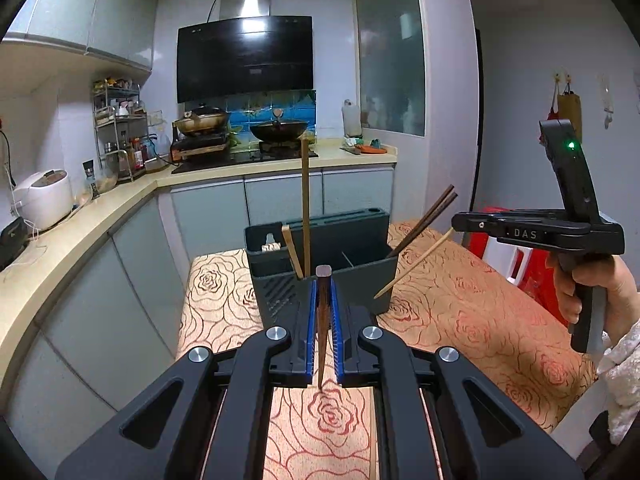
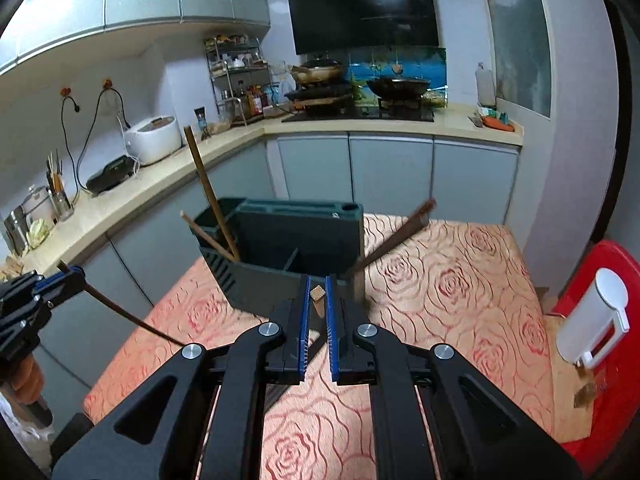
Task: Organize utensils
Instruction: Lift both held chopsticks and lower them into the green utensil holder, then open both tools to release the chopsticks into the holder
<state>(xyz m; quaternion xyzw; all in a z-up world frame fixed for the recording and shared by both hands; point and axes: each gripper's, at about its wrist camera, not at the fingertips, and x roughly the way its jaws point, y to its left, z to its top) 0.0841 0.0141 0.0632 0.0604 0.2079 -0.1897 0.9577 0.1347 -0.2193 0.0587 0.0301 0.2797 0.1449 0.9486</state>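
Observation:
A dark grey utensil holder (image 1: pixel 344 276) (image 2: pixel 280 240) stands on the rose-patterned tablecloth (image 1: pixel 460 320). Its left compartment has light bamboo chopsticks (image 1: pixel 306 200) (image 2: pixel 206 188), and dark chopsticks (image 1: pixel 428 220) (image 2: pixel 400 236) lean out of its right side. My left gripper (image 1: pixel 323 286) (image 2: pixel 74 276) is shut on a dark brown chopstick (image 1: pixel 322 332) (image 2: pixel 120 314), just short of the holder's near wall. My right gripper (image 2: pixel 317 282) (image 1: pixel 456 222) is shut on a light bamboo chopstick (image 2: pixel 318 300) (image 1: pixel 416 264), near the holder's right front corner.
A red stool (image 2: pixel 608 380) with a white container (image 2: pixel 592 320) stands to the right of the table. An L-shaped kitchen counter (image 1: pixel 80 216) runs along the left and back, with a rice cooker (image 1: pixel 42 198), a spice rack (image 1: pixel 118 128) and woks (image 1: pixel 280 130) on the stove.

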